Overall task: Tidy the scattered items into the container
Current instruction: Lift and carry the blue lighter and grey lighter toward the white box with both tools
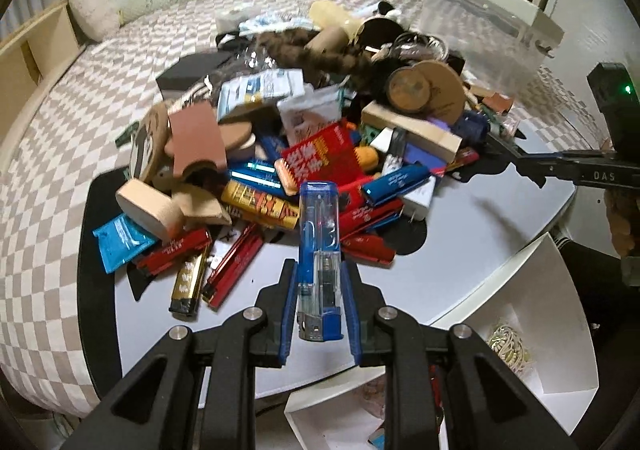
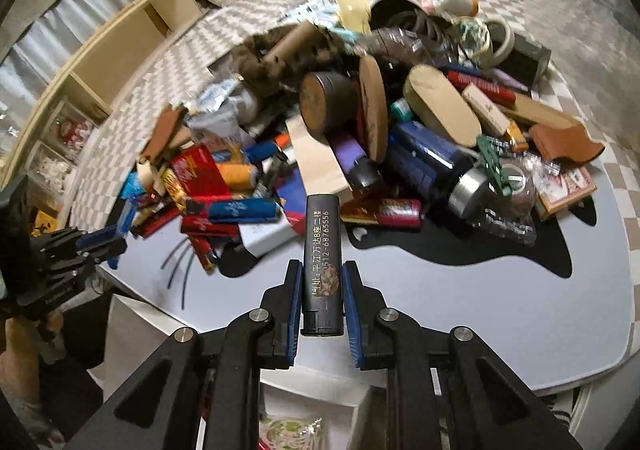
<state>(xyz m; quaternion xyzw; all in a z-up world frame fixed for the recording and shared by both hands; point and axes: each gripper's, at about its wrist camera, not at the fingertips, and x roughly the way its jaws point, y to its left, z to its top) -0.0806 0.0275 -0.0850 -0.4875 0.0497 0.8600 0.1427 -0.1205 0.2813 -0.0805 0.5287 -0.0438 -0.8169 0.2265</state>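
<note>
**Holding a lighter in each tool above the cluttered desk**

Pinching a see-through blue lighter (image 1: 320, 258), the left tool (image 1: 320, 290) has its blue pads pressed on the lighter's lower sides, with the clear plastic body standing up between the fingers and its metal parts visible inside. The right tool (image 2: 322, 290) pinches a black lighter (image 2: 322, 262) the same way; pale print runs along that lighter's side, with Chinese characters and the digits "1512-68765556" readable, above a worn gold patch. In the left wrist view the right tool (image 1: 532, 164) shows side-on at the right edge, with "DAS" in white letters on its black arm.

Both lighters are held over the smooth grey desk (image 1: 460, 242), which carries a black cat-shaped print. Behind them lies the pile (image 2: 360, 122): glossy red, blue and gold lighters, a red packet (image 1: 324, 158) with large yellow characters, a blue foil sachet (image 1: 120, 242), round cork discs, a cardboard tube, a dark blue bottle (image 2: 432, 166) with a metal cap, tape rolls and a box of red playing cards (image 2: 564, 186).

White open boxes (image 1: 532, 314) with thin flat walls sit just below the desk's near edge, one holding a pale tangle of bands. A checked beige-and-white bed (image 1: 80, 122) lies beyond.
</note>
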